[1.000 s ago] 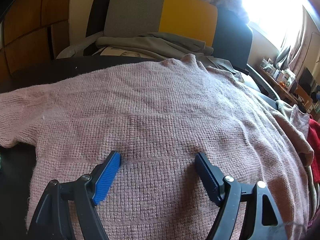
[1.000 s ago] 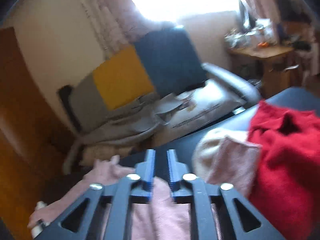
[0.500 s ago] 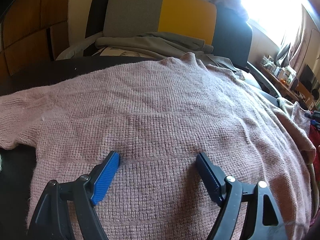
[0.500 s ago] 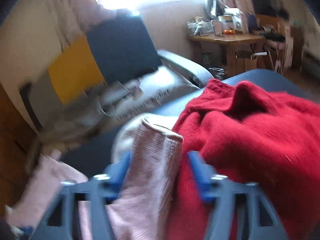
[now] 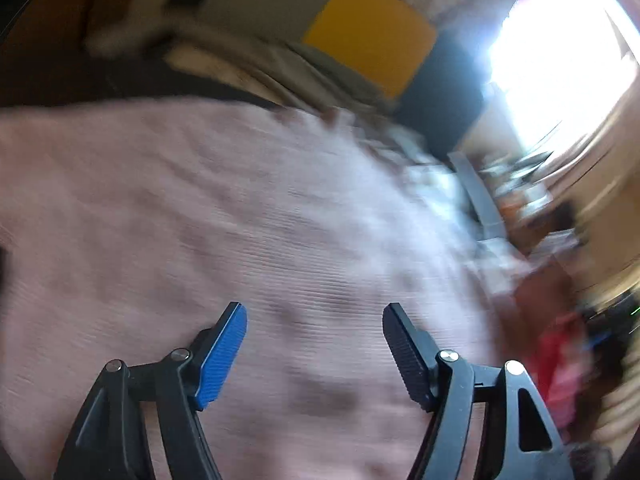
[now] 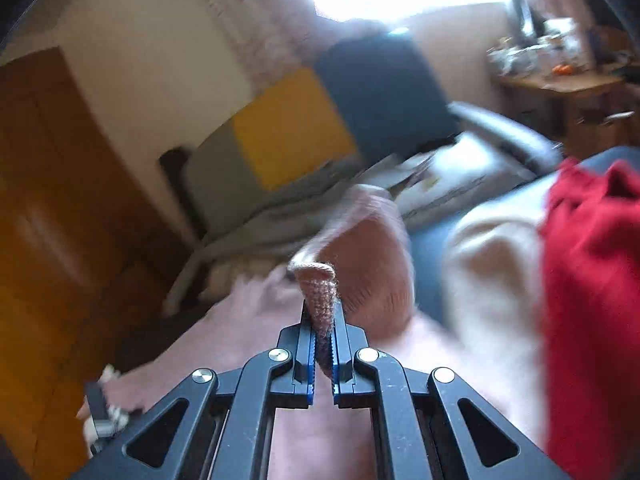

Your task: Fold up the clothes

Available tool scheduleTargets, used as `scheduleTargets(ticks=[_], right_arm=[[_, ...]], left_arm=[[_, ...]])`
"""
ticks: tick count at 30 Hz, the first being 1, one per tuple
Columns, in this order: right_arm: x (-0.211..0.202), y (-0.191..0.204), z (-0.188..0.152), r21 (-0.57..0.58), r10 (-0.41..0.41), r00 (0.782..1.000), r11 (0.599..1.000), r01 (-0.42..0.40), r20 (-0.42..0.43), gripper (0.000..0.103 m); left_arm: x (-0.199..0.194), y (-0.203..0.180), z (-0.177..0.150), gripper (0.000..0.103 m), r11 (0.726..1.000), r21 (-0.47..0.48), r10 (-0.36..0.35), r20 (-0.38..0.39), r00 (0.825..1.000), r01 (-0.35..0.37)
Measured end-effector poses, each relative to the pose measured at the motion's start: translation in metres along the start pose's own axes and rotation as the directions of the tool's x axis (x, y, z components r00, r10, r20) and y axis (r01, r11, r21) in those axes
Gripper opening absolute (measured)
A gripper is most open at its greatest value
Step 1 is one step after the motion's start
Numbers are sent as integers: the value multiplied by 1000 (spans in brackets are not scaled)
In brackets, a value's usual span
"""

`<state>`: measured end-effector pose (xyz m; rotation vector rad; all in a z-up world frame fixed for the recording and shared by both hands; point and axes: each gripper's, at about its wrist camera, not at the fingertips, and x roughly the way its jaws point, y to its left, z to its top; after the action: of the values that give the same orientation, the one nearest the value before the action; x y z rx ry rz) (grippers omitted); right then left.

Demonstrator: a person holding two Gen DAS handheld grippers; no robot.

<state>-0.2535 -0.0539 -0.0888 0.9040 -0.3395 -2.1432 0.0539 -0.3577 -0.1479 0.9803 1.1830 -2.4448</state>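
Observation:
A pink knitted sweater (image 5: 240,220) lies spread flat on a dark table, blurred in the left wrist view. My left gripper (image 5: 314,320) is open and empty, its blue pads just above the sweater's lower body. My right gripper (image 6: 323,336) is shut on a fold of the pink sweater's sleeve (image 6: 320,292), lifted above the sweater body (image 6: 248,328). The sleeve (image 6: 372,256) trails up and to the right behind the pinched fold.
A red garment (image 6: 592,280) and a cream one (image 6: 492,264) are heaped at the right. A grey, yellow and navy chair (image 6: 296,128) with grey clothes stands behind the table. A cluttered wooden desk (image 6: 560,76) is at far right. A wooden door (image 6: 52,200) is on the left.
My right gripper opened around the sleeve by the red garment, then shut on it and swung it left over the sweater. My left gripper tilted and moved fast, still open.

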Motion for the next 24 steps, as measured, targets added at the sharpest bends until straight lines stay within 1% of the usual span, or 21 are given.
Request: scheduleTargets(ticks=[1, 3, 5, 7, 8, 10, 11, 14, 17, 18, 20, 21, 23, 24], right_arm=[[7, 8, -12, 7, 17, 1000, 1000, -17, -21, 6], [19, 19, -35, 19, 25, 998, 1000, -24, -60, 6], [31, 29, -58, 34, 32, 995, 999, -29, -99, 6], [38, 31, -77, 40, 14, 992, 999, -9, -128, 6], [39, 29, -82, 30, -2, 991, 1000, 6, -134, 6], [40, 31, -92, 6, -26, 989, 1000, 27, -148, 6], [39, 31, -95, -7, -39, 988, 999, 38, -151, 6], [36, 29, -99, -31, -48, 987, 999, 44, -153, 6], [37, 32, -102, -70, -60, 986, 996, 50, -153, 7], [36, 33, -105, -88, -59, 986, 995, 45, -153, 10], [35, 36, -111, -122, -56, 987, 992, 37, -154, 10], [35, 38, -114, -141, -56, 986, 989, 34, -155, 13], [32, 43, -122, -191, -76, 984, 981, 44, -164, 22], [29, 44, -126, -198, -81, 983, 979, 48, -164, 37]], left_arm=[[0, -6, 0, 71, 999, -7, -36, -10, 999, 36], [5, -17, 0, 71, 993, -28, -113, -51, 992, 112], [20, -24, -5, 72, 981, -90, -179, -114, 977, 169], [35, -30, -10, 72, 963, -156, -246, -172, 954, 221], [42, -33, -13, 72, 951, -189, -281, -199, 939, 244], [57, -40, -18, 72, 923, -258, -350, -248, 903, 287], [64, -43, -21, 72, 911, -288, -372, -263, 890, 295], [80, -59, -32, 72, 895, -321, -404, -290, 868, 310], [97, -81, -40, 73, 892, -330, -413, -319, 853, 309], [103, -85, -41, 73, 890, -340, -416, -329, 848, 304], [113, -94, -41, 73, 891, -350, -410, -348, 843, 289], [119, -99, -41, 73, 895, -349, -401, -362, 841, 276], [130, -106, -40, 73, 912, -330, -367, -393, 843, 243], [132, -108, -40, 72, 919, -317, -356, -402, 844, 236]])
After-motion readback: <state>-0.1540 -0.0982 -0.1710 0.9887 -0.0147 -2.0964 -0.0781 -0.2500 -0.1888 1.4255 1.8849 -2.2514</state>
